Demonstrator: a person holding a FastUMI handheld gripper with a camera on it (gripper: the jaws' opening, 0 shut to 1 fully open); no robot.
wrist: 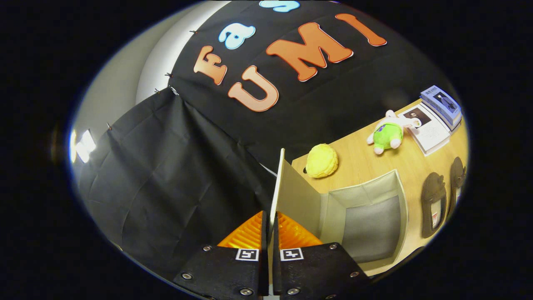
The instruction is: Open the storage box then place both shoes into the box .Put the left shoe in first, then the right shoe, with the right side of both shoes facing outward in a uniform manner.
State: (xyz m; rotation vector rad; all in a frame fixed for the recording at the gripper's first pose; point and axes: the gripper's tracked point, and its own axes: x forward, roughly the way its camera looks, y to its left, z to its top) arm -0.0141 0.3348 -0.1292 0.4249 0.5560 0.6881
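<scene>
My gripper [270, 225] is shut on the lid [291, 191] of the storage box, both fingers pressing its thin edge. The lid stands swung up, nearly upright, seen edge-on between the fingers. To its right the beige fabric box [399, 196] lies open on the wooden table, its grey bottom bare. Beyond the box's far wall lie two dark shoes side by side: one [433, 204] next to the box, the other [457, 177] just past it.
On the wooden table [362, 158] behind the box sit a yellow plush bun [322, 160], a green-and-white plush toy [388, 134], an open booklet [429, 129] and a blue book [442, 104]. Black cloth hangs left of the lid.
</scene>
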